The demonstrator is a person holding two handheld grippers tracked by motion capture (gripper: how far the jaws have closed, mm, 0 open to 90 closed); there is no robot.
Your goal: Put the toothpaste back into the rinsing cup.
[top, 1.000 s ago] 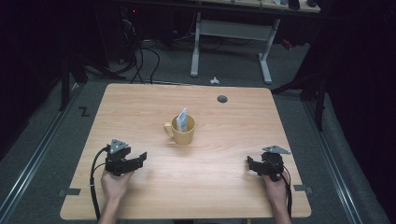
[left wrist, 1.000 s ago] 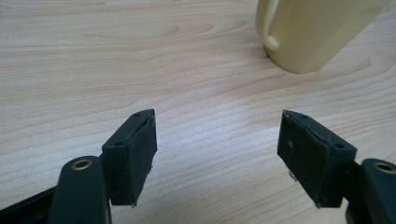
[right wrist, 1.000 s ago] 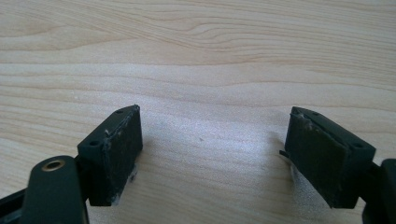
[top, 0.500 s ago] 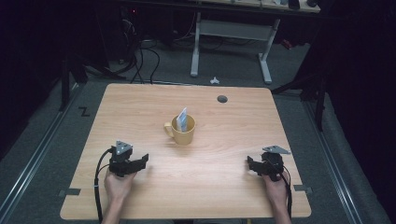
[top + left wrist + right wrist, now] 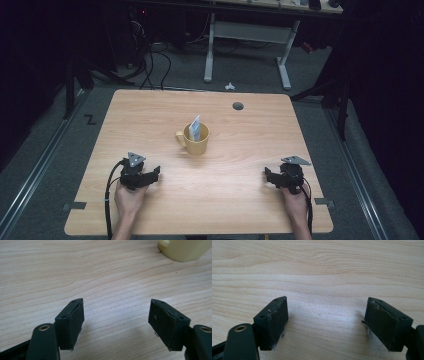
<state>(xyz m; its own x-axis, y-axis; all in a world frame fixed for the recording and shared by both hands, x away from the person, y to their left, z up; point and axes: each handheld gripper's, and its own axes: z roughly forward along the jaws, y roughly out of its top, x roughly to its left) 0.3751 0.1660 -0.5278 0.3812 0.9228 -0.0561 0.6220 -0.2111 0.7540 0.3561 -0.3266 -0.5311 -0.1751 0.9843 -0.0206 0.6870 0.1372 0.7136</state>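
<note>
Pale wood-grain counter [image 5: 150,120], round cable hole [image 5: 238,106] near its far edge; bare wood lies between each hand-held gripper and the mug; left hand-held gripper [image 5: 155,174] rests low on the near left, jaws apart, empty; right hand-held gripper [image 5: 268,176] near right, likewise released; yellow glazed mug [image 5: 194,140] stands mid-counter, a blue-white packet [image 5: 196,128] upright inside.

Yellow mug [image 5: 196,139], one, glossy, upright near the middle of the pale wooden table [image 5: 150,115], handle turned to the left in the high view, holding a white and blue packet [image 5: 195,127] that stands on end, leaning, and rises above the rim.
</note>
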